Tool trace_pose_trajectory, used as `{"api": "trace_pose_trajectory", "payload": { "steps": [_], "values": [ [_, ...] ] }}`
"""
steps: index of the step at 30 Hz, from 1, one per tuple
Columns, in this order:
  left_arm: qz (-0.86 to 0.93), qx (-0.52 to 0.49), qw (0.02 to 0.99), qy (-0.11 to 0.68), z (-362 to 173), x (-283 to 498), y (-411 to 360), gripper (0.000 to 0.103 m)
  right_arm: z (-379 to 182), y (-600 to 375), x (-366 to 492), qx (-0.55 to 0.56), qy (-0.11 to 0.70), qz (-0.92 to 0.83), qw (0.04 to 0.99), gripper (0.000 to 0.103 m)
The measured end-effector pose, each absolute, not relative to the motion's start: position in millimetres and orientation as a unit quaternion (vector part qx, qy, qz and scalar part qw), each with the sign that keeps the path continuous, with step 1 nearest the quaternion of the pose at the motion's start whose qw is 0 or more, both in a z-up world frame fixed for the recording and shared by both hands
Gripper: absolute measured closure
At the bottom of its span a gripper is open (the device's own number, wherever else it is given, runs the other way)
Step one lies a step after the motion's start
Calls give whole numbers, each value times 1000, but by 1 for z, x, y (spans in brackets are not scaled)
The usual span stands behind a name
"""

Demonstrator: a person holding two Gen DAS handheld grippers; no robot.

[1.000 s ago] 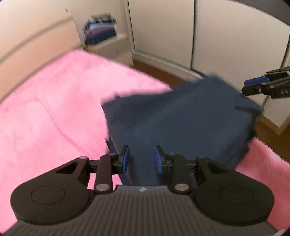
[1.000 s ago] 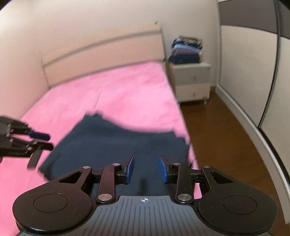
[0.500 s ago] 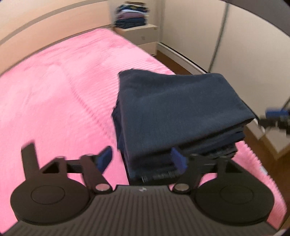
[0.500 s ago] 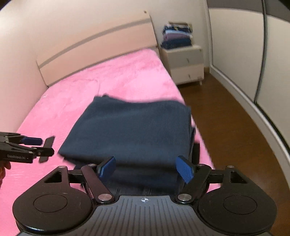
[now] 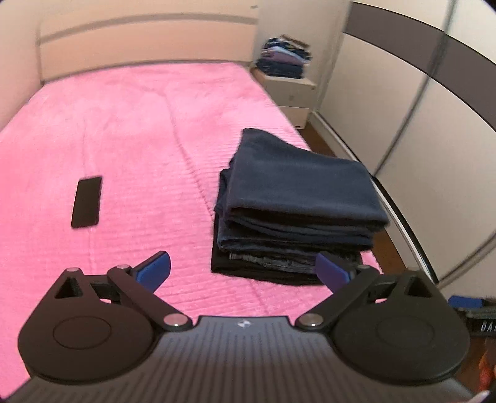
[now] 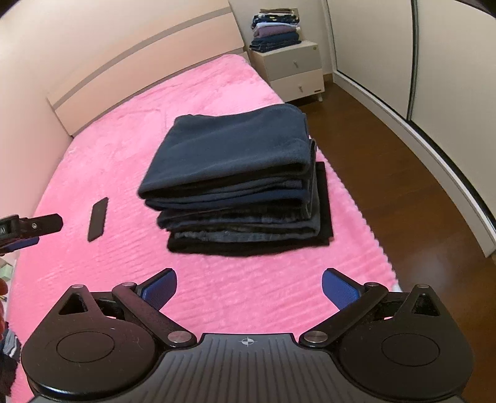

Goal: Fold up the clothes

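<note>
Both empty: left hand-held gripper spread wide just short of the near edge of the stack of folded clothes, right hand-held gripper likewise spread, clear of the stack of folded clothes. Stack resting on the pink bed, near its right edge, topped by a dark blue folded garment lying flat and fairly square over the layers below. Black phone to the left, well apart. A second pile on the nightstand at the far end. Placing step apparently done; next, probably fetching another unfolded garment, none clearly in view, and spreading it flat on the bare bed
</note>
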State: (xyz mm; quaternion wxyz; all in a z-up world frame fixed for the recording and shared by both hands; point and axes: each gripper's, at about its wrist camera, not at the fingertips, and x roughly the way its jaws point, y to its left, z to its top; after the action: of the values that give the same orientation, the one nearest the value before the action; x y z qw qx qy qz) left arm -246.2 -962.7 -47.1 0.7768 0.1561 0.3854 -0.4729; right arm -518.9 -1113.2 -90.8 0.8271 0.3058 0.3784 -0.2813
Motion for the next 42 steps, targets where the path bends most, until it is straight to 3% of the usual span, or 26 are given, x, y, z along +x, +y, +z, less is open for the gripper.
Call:
{"api": "trace_pose_trajectory", "payload": {
  "steps": [24,42],
  "values": [
    [-487,219,767,356,-6,-297,-812,3,-5,-931,-541,228,369,-394,810,1],
    [-457,205,781,374,4,-329,-833,2,4,-960,-554,203,383,-363,825,1]
  ]
}}
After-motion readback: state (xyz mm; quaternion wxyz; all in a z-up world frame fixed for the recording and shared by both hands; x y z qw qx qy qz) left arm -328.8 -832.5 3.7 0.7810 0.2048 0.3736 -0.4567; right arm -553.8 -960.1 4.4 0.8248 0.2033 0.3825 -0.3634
